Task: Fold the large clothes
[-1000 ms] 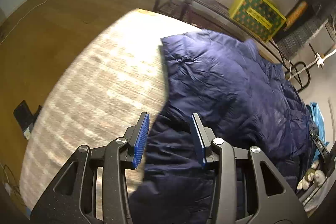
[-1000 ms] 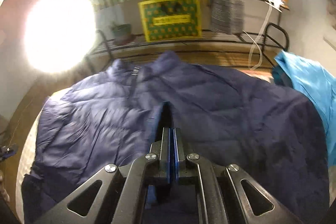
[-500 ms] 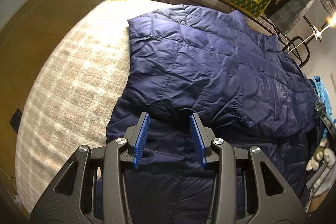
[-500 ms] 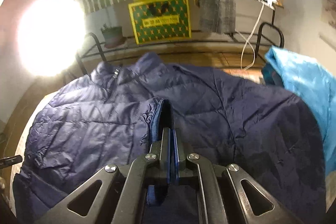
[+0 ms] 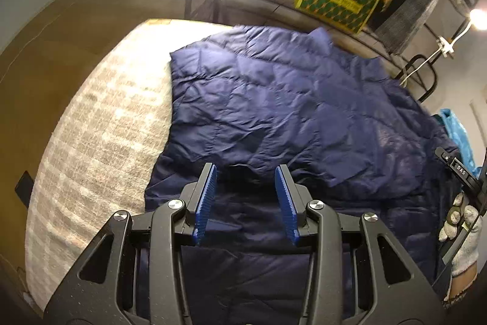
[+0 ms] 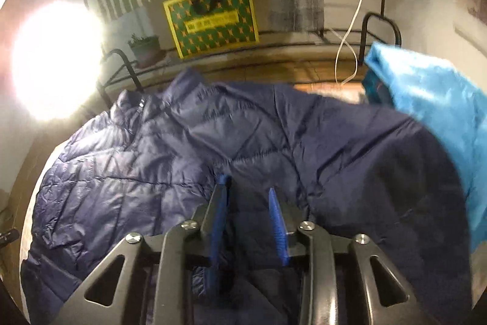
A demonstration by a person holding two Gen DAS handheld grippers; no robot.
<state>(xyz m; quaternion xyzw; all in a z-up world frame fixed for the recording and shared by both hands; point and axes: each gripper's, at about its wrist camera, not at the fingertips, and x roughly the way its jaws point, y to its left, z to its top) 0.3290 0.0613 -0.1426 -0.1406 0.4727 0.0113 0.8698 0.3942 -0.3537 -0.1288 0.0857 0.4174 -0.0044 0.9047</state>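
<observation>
A: Across the right half of the bed lies the navy down jacket, its upper layer folded over the lower one, the folded edge running just ahead of the left gripper

B: And that gripper?

A: Its blue pads are spread apart with nothing between them, hovering over the darker lower layer near the bed's near edge

B: What about the other one?

A: The right gripper is released too, pads parted above the jacket's middle; the picture is a bit blurred, so I can't tell if the left pad brushes the fabric

B: Anything beside the jacket?

A: A bright blue garment overlaps its right side at the bed's right edge. Beyond the far edge stands a yellow-green box on a rack, with a strong lamp to its left
</observation>
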